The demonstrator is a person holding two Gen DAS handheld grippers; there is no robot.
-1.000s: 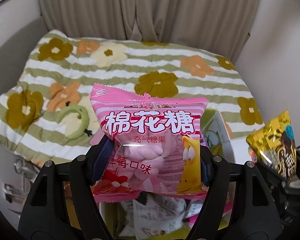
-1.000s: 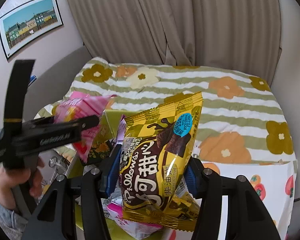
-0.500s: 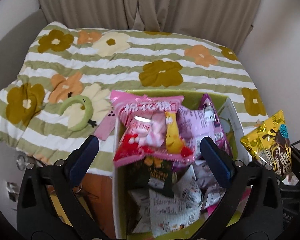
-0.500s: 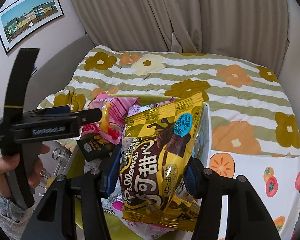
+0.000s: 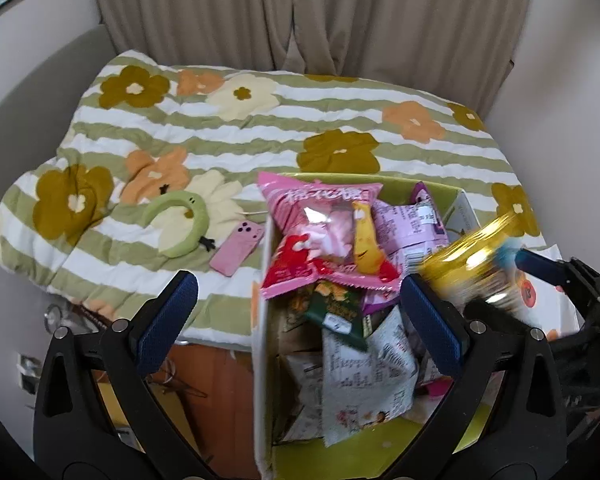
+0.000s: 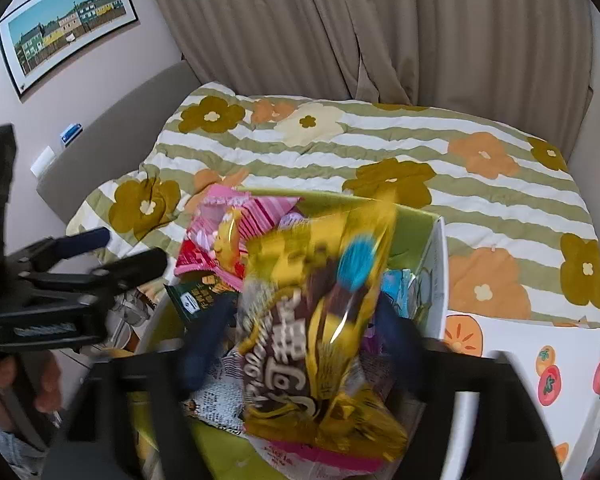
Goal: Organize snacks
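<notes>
Landmark: the snack box (image 5: 260,360) with green lining, set at the edge of the flowered quilt (image 5: 260,136)
Left gripper (image 5: 296,320): the jaws are seen spread wide with nothing between them, over the near part of the box; a second ago they were clamped on the pink marshmallow bag
Pink marshmallow bag (image 5: 324,236): released, now lying on top of the packets at the far end of the box
Right gripper (image 6: 300,344): the jaws have just been opening and are seen apart, blurred; half a second ago they were pressed on the yellow Pillows bag
Yellow Pillows bag (image 6: 320,320): blurred, between the parted right fingers and above the packets in the box; whether the pads are touched cannot be told
Pink phone (image 5: 238,247): lying on the quilt just left of the box
Green plush band (image 5: 180,222): on the quilt, beyond the phone from the box
Person's hand (image 6: 4,384): seen left of the box, wrapped on the left gripper's handle
</notes>
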